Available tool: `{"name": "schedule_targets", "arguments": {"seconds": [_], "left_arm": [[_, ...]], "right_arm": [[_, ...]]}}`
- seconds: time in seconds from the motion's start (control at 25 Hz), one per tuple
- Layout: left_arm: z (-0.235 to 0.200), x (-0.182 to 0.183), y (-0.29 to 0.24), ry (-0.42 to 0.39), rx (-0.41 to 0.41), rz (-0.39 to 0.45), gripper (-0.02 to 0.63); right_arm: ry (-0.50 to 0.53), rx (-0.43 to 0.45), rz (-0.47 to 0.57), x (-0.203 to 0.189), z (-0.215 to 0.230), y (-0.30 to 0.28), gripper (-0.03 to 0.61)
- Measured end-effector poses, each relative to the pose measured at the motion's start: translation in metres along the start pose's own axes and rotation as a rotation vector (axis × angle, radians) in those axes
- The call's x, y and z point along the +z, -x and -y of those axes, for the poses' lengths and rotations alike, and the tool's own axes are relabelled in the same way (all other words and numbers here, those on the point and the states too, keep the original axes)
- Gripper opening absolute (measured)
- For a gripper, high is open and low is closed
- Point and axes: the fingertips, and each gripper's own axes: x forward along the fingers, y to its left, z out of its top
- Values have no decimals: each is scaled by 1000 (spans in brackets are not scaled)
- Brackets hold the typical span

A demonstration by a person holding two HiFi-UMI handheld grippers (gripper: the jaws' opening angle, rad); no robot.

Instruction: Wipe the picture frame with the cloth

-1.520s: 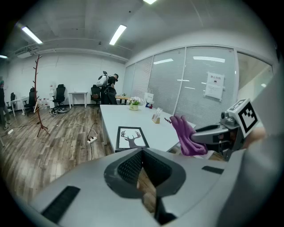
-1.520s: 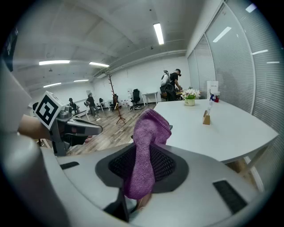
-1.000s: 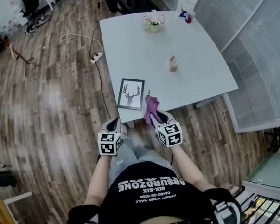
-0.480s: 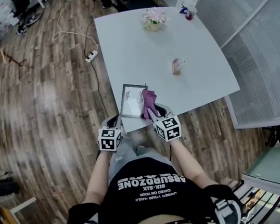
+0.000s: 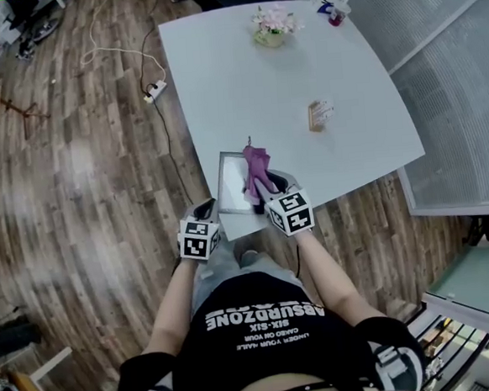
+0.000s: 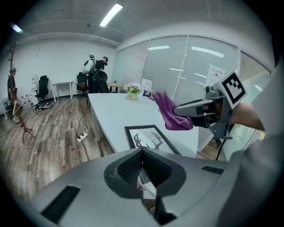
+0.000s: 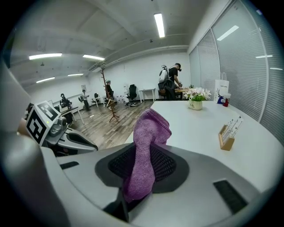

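Purple terry cloth [image 7: 148, 142] stands up out of the right gripper [image 5: 271, 195], whose jaws are clamped on its lower end. The left gripper [image 5: 203, 226] hangs just short of the table's near edge, its jaws pressed together with nothing between them. Over the last 1 second the right gripper has carried the cloth from the table edge beside the picture frame [image 5: 229, 176] to a spot over the frame's right half. The frame lies flat at the near edge of the white table [image 5: 218, 74], its glass glaring pale in the head view. In the left gripper view the cloth seems to hang above the glass rather than rest on it, so the wiping itself probably has yet to start and the cloth needs lowering. Nothing steadies the frame, so a firm stroke might push it along the table. Farther back stands a small wooden rack [image 5: 320, 114], and near the far edge a pot of flowers [image 5: 270, 26].
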Motion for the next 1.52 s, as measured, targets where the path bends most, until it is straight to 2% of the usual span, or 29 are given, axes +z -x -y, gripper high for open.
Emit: {"name": "schedule_targets", "arguments": {"seconds": [0.28, 0.68, 0.92, 1.08, 1.52], "left_arm": [[-4, -17, -35, -80, -73, -103, 14], [-10, -26, -61, -99, -132, -198, 14], [-13, -26, -65, -90, -184, -220, 15], [-16, -26, -66, -92, -212, -259, 15], [-16, -27, -64, -103, -235, -265, 15]], "right_arm": [[-38, -13, -62, 0, 11, -37, 112], [-1, -55, -189, -26, 34, -87, 112], [-23, -88, -314, -52, 41, -105, 112], [-61, -95, -301, -54, 43, -112, 112], [-103, -109, -313, -49, 31, -120, 112]]}}
